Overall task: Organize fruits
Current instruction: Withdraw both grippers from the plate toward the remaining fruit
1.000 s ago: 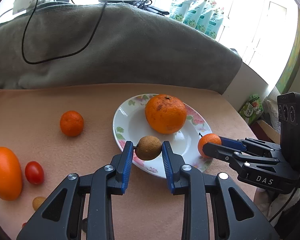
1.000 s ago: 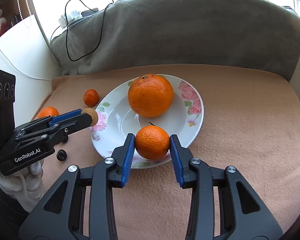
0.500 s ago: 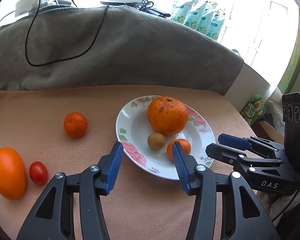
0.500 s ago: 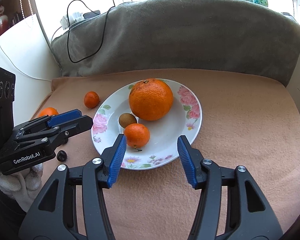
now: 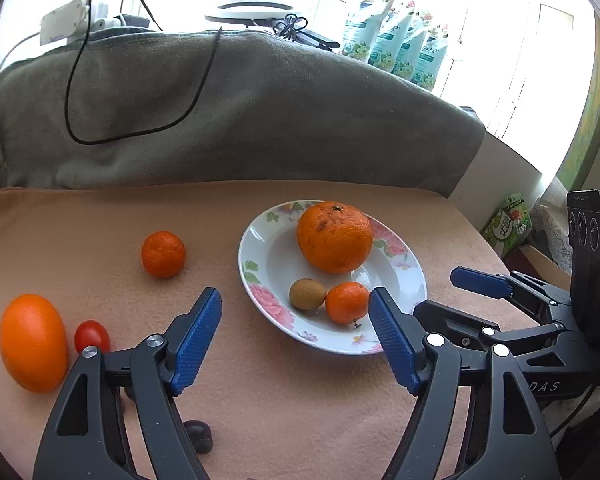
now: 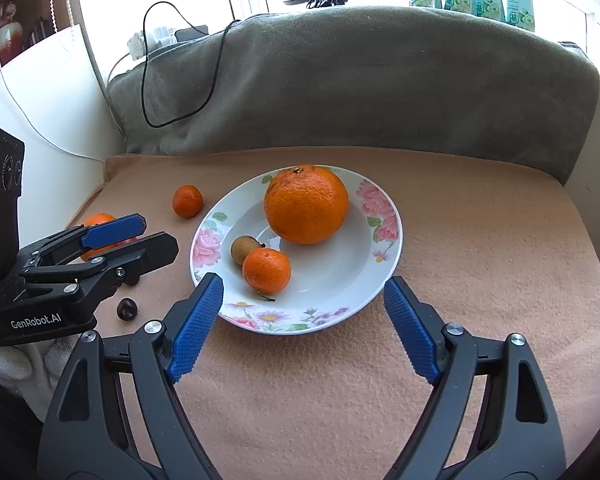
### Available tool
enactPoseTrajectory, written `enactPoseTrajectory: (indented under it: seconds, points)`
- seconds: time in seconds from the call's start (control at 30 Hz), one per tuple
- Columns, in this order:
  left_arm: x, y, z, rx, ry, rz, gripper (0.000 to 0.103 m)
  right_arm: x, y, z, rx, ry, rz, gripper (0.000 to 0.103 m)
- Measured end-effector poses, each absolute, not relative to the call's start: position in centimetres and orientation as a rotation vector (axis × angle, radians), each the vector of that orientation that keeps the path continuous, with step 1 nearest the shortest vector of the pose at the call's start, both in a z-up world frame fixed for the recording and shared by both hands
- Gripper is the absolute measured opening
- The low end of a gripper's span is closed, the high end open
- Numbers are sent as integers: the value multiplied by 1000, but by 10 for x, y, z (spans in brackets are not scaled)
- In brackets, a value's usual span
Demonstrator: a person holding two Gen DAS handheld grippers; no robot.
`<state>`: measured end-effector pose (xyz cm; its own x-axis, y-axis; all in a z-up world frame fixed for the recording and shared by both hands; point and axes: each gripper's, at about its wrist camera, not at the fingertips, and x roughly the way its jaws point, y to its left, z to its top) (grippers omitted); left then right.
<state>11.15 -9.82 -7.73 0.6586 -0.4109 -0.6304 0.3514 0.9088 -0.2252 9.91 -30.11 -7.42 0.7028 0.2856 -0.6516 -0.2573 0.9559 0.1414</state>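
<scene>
A flowered white plate (image 5: 260,256) (image 6: 380,264) on the peach cloth holds a big orange (image 5: 334,238) (image 6: 306,202), a small brown fruit (image 5: 307,294) (image 6: 243,249) and a small mandarin (image 5: 347,303) (image 6: 266,271). Left of the plate lie a mandarin (image 5: 163,254) (image 6: 187,200), an oval orange fruit (image 5: 33,342), a cherry tomato (image 5: 92,336) and a dark small fruit (image 5: 199,436) (image 6: 126,307). My left gripper (image 5: 296,342) is open and empty, short of the plate. My right gripper (image 6: 302,330) is open and empty at the plate's near rim.
A grey blanket-covered backrest (image 5: 236,120) with a black cable (image 5: 76,120) rises behind the cloth. Green-white pouches (image 5: 396,52) stand on the sill. The cloth's right edge drops off near a green packet (image 5: 508,224).
Both grippers opened, dropped the brown fruit and the small mandarin into the plate, and drew back from it.
</scene>
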Motion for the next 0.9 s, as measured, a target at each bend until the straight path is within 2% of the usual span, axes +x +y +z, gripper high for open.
enactPoseTrajectory:
  seconds: [0.53, 0.9]
  points:
    - [98, -77, -66, -111, 710, -415, 79, 97, -292, -71, 82, 753, 334, 90]
    - [86, -28, -63, -171, 686, -342, 79, 95, -277, -66, 81, 753, 357, 90]
